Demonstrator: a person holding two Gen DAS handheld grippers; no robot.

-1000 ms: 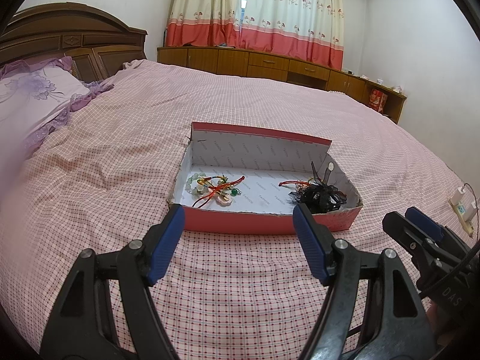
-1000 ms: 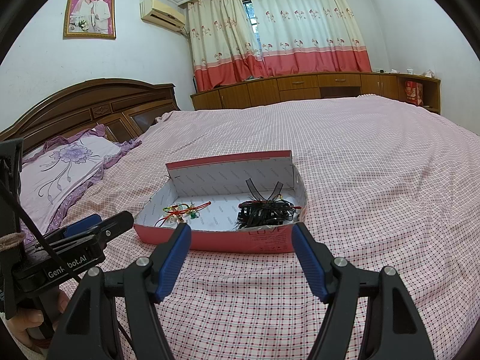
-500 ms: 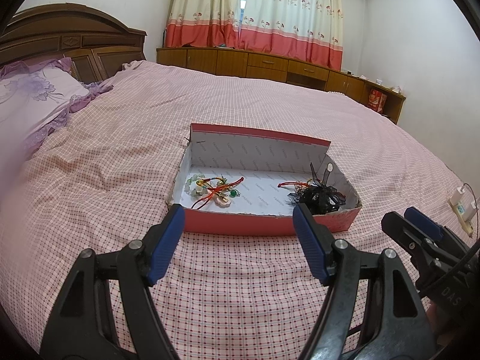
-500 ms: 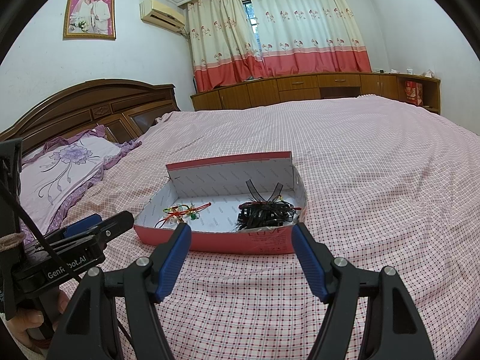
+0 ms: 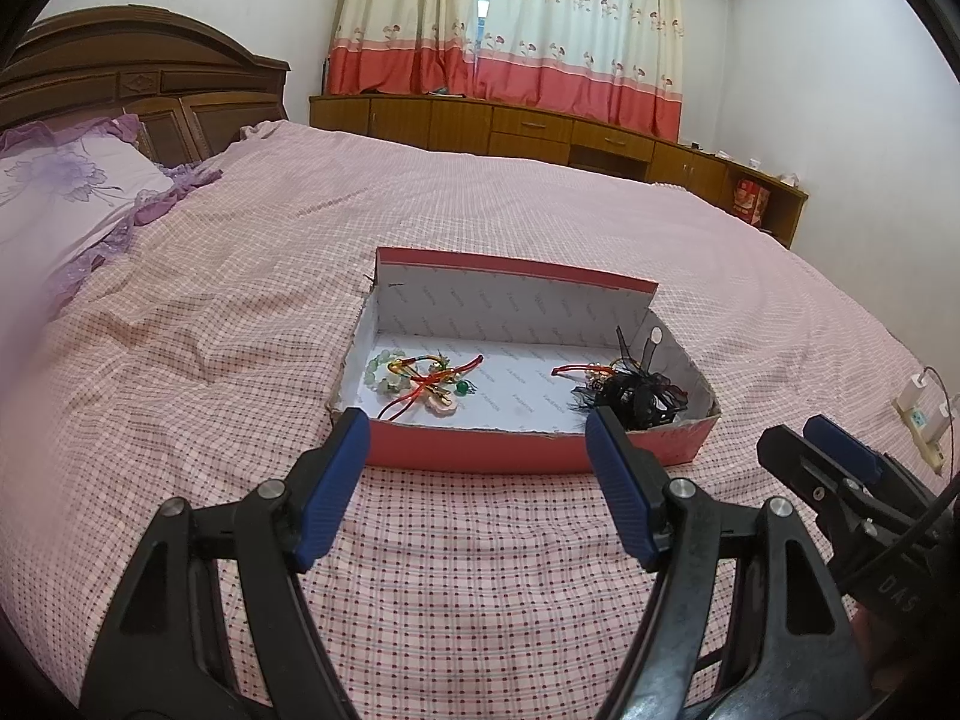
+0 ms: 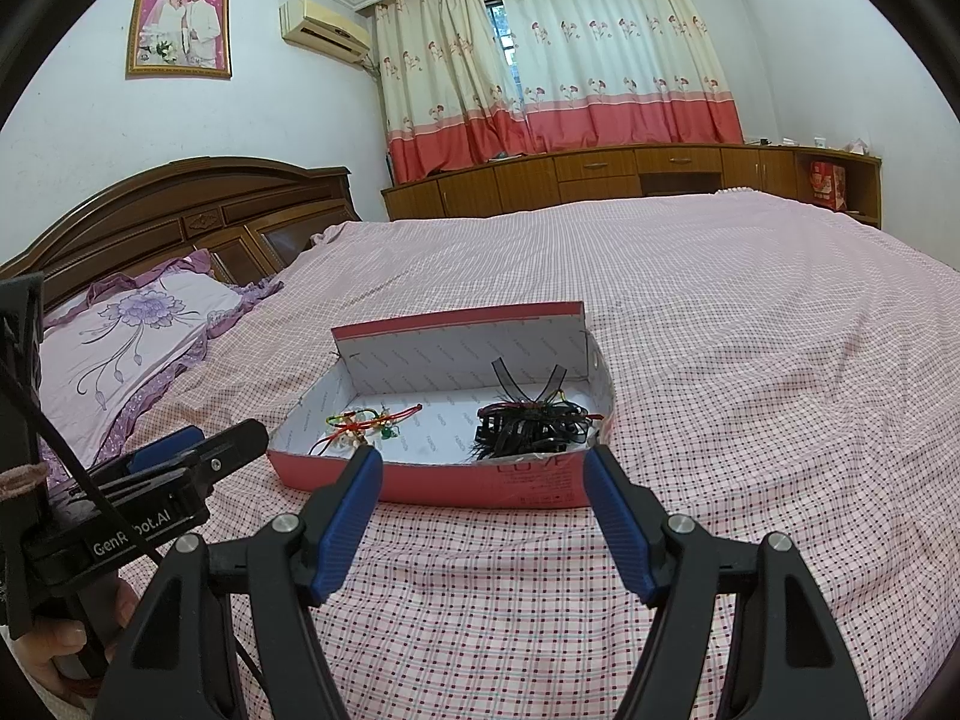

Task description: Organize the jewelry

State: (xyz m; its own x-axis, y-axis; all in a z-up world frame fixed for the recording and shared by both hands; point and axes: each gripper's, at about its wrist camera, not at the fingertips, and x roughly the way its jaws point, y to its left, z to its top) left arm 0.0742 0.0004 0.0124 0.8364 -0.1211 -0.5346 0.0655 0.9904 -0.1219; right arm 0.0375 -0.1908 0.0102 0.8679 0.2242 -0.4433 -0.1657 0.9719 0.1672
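Note:
A shallow red cardboard box (image 5: 528, 450) with a white inside lies on the bed; it also shows in the right wrist view (image 6: 480, 483). In its left part lie red cords with green beads (image 5: 420, 381) (image 6: 360, 423). In its right part lies a pile of black hair accessories (image 5: 639, 393) (image 6: 531, 423). My left gripper (image 5: 477, 471) is open and empty, just short of the box's near wall. My right gripper (image 6: 483, 507) is open and empty, also just short of the near wall.
The pink checked bedspread (image 5: 480, 588) covers a wide bed. A purple pillow (image 6: 132, 336) and a wooden headboard (image 6: 180, 204) are at the left. A wooden cabinet (image 6: 630, 177) runs along the far wall. A power strip (image 5: 921, 420) lies at the right.
Both grippers have barely shifted; the box sits very slightly lower in both views. Both stay open and empty.

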